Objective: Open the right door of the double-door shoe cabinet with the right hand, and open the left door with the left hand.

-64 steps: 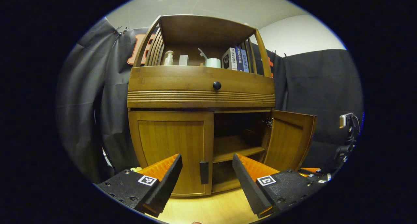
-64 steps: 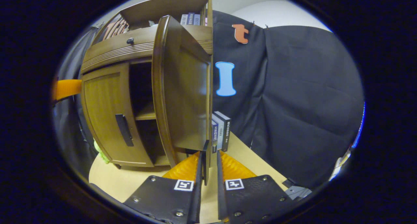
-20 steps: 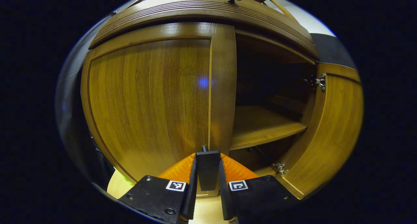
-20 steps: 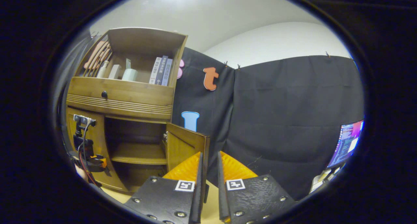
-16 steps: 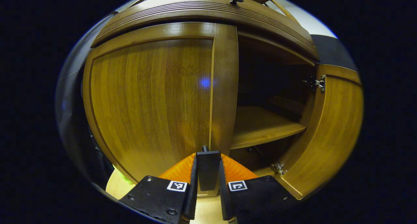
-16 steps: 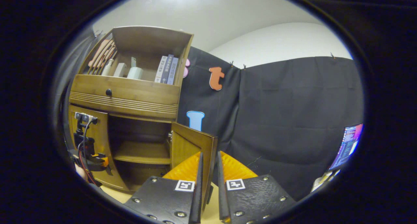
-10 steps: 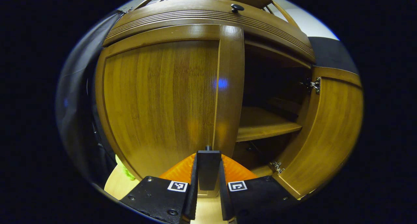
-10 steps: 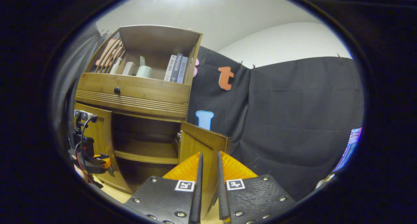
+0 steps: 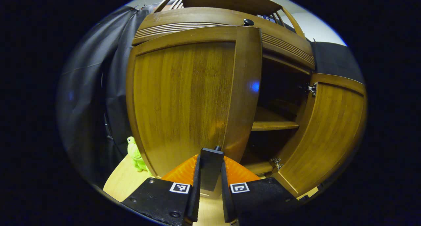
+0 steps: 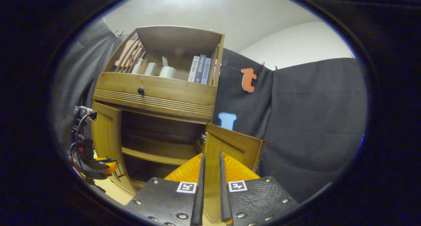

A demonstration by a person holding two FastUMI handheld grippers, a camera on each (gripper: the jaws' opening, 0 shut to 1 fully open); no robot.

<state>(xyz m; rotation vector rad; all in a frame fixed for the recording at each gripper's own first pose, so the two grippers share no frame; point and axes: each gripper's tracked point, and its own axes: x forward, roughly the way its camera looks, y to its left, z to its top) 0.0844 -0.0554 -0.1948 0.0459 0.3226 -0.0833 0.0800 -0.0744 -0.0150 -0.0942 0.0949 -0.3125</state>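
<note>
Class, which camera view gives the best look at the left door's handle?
The left gripper view: the handle stands close up, clamped between the left gripper fingers. In the right gripper view the left door is seen edge-on, with the left gripper at its handle, too small to make out.

Overhead light, dim cabinet interior, perhaps lens glare, edges warped

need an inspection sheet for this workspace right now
surface: pale wood tabletop under the cabinet.
job's things: right door wide open; left door partly open.
clutter: green toy beside the cabinet; books and bottle on top shelf.
grippers: left gripper shut on the left door's handle; right gripper nearly shut, apparently gripping nothing.
cables: cable on left gripper's rig.
surroundings: black cloth, white wall.
</note>
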